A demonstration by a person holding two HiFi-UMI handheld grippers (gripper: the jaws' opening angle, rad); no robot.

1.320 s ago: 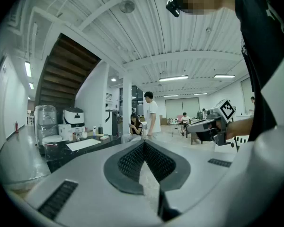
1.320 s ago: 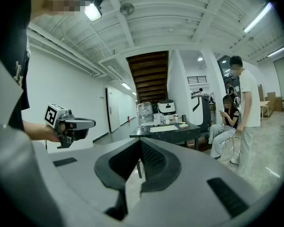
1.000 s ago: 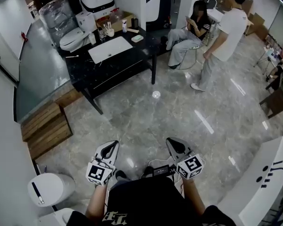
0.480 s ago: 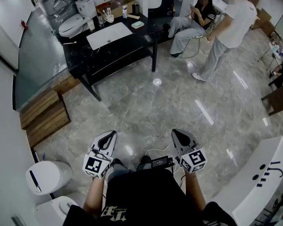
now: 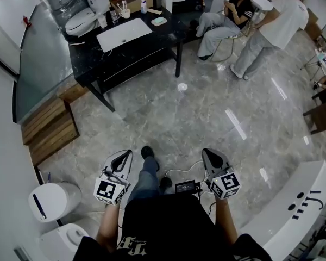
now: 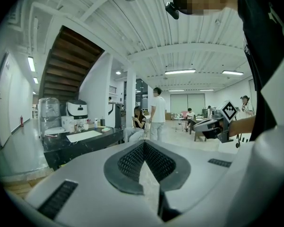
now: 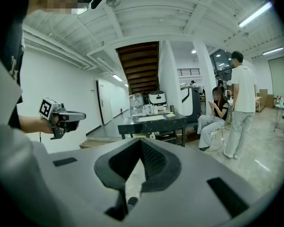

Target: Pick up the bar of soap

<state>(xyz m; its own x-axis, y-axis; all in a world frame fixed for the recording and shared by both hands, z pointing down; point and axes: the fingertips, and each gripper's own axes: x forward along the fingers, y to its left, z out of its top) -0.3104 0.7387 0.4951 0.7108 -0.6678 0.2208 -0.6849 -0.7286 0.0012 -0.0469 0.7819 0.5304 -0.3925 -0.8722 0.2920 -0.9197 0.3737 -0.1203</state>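
Note:
The bar of soap (image 5: 159, 21) is a small pale green block on the far right part of the black table (image 5: 152, 50), beside a white basin (image 5: 124, 34). It also shows small in the right gripper view as the soap (image 7: 170, 115). My left gripper (image 5: 125, 155) and right gripper (image 5: 209, 154) are held side by side low in the head view, far from the table and pointing towards it. The left gripper (image 6: 144, 143) is shut with nothing in it. The right gripper (image 7: 141, 141) is likewise shut and holds nothing.
A seated person (image 5: 223, 20) and a standing person (image 5: 277, 26) are to the right of the table. Wooden steps (image 5: 46, 132) and a white bin (image 5: 51, 200) lie at the left, a white counter (image 5: 293, 205) at the right. Grey marble floor (image 5: 206, 113) stretches between me and the table.
The person holding the grippers has stepped forward; a shoe now shows between them. The table and the two people have slid towards the top of the head view. Both grippers stay shut.

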